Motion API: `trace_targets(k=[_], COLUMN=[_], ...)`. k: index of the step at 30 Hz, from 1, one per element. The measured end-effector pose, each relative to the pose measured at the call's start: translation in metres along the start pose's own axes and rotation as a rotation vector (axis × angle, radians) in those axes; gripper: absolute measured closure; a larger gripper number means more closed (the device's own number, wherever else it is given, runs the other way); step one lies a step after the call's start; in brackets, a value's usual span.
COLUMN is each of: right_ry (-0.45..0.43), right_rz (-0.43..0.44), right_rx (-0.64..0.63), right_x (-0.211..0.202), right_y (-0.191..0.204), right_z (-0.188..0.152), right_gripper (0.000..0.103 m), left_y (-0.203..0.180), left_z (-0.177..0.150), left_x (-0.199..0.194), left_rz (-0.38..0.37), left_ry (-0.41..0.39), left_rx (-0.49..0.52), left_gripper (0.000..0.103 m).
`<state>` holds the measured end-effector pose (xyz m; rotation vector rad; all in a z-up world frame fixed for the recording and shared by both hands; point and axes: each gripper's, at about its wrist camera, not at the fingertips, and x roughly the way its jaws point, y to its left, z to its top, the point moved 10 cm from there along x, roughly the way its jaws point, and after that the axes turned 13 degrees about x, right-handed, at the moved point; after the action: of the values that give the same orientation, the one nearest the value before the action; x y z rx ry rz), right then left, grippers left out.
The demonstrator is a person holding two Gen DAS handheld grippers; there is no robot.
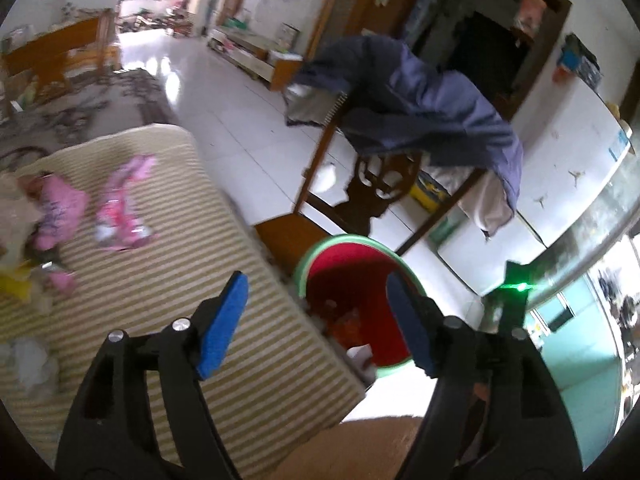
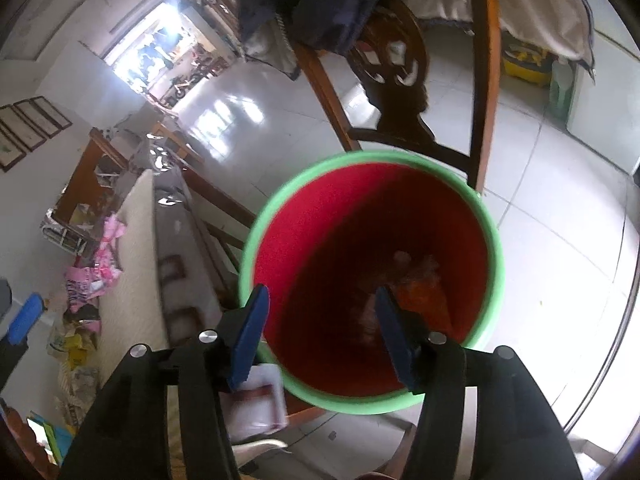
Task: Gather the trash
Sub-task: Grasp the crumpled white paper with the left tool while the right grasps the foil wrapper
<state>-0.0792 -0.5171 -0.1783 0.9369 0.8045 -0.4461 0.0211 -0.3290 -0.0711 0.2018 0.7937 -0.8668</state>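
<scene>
A red bin with a green rim (image 1: 352, 280) stands on the floor beside the striped cushion (image 1: 168, 280); the right wrist view looks straight down into it (image 2: 320, 216), with orange and brownish trash (image 2: 416, 280) at the bottom. My right gripper (image 2: 320, 328) is open and empty above the bin's mouth. My left gripper (image 1: 316, 316) is open and empty, over the cushion's edge next to the bin. Pink wrappers (image 1: 120, 204) and crumpled paper (image 1: 28, 360) lie on the cushion at the left.
A wooden chair (image 1: 372, 184) draped with a blue garment (image 1: 420, 100) stands just behind the bin. A white box (image 2: 256, 400) lies by the bin's near side. A yellow tub (image 1: 430, 192) sits under the chair. White tiled floor (image 1: 240, 120) stretches beyond.
</scene>
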Motion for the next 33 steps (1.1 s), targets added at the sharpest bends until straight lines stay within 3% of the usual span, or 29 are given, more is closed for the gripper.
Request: trace_targets(k=[6, 9, 12, 17, 21, 24, 28, 29, 30, 32, 33], right_ry=[-0.031, -0.014, 0.038, 0.118, 0.144, 0.182, 0.216, 0.230, 0.240, 0.260, 0.269], right_rz=[0.105, 0.153, 0.213, 0.253, 0.268, 0.258, 0.274, 0.273, 0.269, 0.268, 0.269], right_rx=[-0.096, -0.164, -0.243, -0.330, -0.351, -0.405, -0.487, -0.507, -0.524, -0.567, -0.591], right_x=[-0.031, -0.039, -0.043, -0.036, -0.034, -0.028, -0.025, -0.023, -0.022, -0.019, -0.017], right_y=[0.065, 0.098, 0.137, 0.175, 0.190, 0.197, 0.212, 0.215, 0.216, 0.222, 0.226], right_z=[-0.009, -0.023, -0.048, -0.090, -0.108, -0.128, -0.153, -0.160, -0.165, -0.178, -0.185], right_gripper=[0.039, 0.039, 0.038, 0.037, 0.035, 0.034, 0.033, 0.033, 0.032, 0.032, 0.032], left_y=[0.046, 0.089, 0.141, 0.200, 0.215, 0.215, 0.216, 0.215, 0.216, 0.220, 0.222], left_z=[-0.041, -0.071, -0.101, -0.133, -0.139, -0.142, -0.146, -0.147, -0.147, -0.150, -0.150], left_x=[-0.054, -0.079, -0.093, -0.095, -0.076, -0.054, -0.037, -0.034, -0.033, -0.035, -0.037], left_rz=[0.150, 0.274, 0.367, 0.354, 0.345, 0.308, 0.316, 0.304, 0.288, 0.297, 0.288], left_ry=[0.005, 0.036, 0.092, 0.122, 0.160, 0.190, 0.221, 0.216, 0.209, 0.199, 0.185], left_rx=[-0.017, -0.038, -0.124, -0.304, -0.312, -0.325, -0.300, -0.310, -0.324, -0.342, -0.354], left_gripper=[0.021, 0.019, 0.019, 0.019, 0.011, 0.010, 0.010, 0.015, 0.030, 0.049, 0.051])
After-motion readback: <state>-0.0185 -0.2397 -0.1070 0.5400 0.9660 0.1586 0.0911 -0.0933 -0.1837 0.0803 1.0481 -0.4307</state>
